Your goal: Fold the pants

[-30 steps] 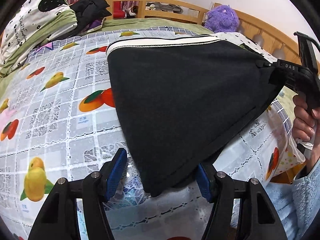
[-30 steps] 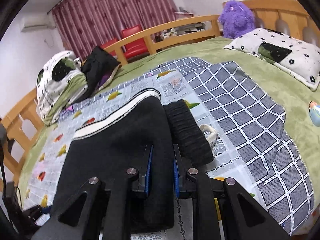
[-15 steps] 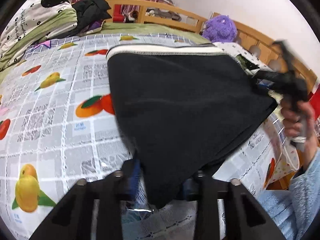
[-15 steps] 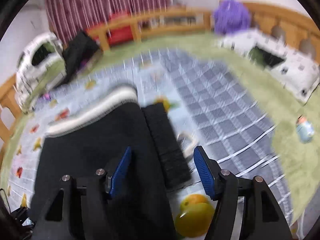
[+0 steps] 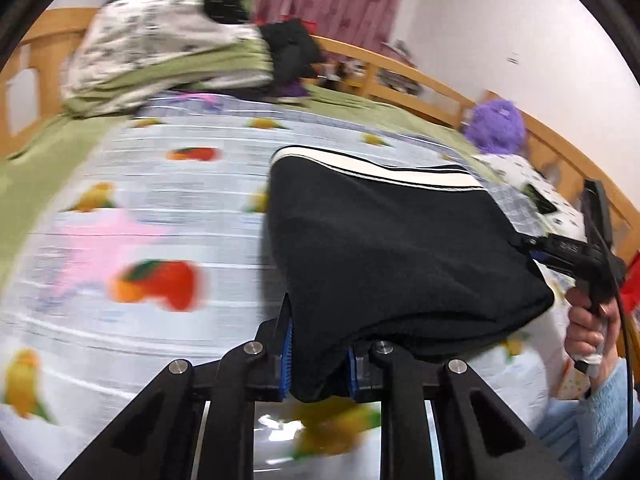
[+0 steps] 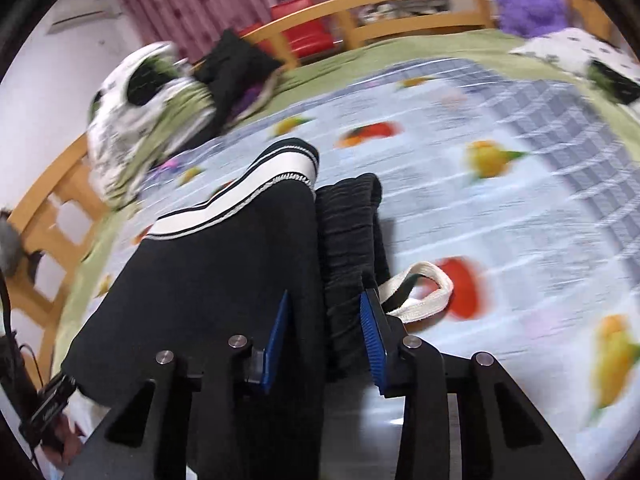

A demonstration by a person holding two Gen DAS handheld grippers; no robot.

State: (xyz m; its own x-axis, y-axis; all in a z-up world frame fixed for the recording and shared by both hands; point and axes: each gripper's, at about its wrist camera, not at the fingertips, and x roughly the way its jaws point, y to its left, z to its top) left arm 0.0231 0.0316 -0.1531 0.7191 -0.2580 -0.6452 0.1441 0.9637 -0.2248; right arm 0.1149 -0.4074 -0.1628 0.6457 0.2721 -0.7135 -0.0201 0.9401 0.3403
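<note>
Although both views were smeared by motion, the bed [image 5: 48, 168] showed as the largest thing, green-covered and wood-railed. Over the bed lay a fruit-printed plastic sheet [image 5: 160, 216], and on that sheet lay the black pants [image 5: 392, 248], folded into a thick pad with a white striped band [image 5: 376, 170] along the edge farthest from the cameras. Beside the pants, on the side away from the left hand, a ribbed black waistband [image 6: 348, 240] stood up, with a cream drawstring loop [image 6: 428, 288] spilling from it onto the sheet.

The left gripper [image 5: 318, 356] had its jaws closed to a narrow gap around a bunched near corner of the pants. The right gripper [image 6: 324, 332] had its jaws partly open, one on each side of the waistband and the fold edge; whether the blue pads [image 6: 370, 336] truly pinched the cloth could not be told.

Several things could have gone wrong from there. If the right jaws were not firmly closed, that side could have slipped free on a lift, and the pad would have hung from the left corner and unfolded. The thick layers could have slid against each other in so small a bite. The loose drawstring could have caught in the jaws or trailed out of the fold. The slick sheet could have dragged along with the pants.
</note>
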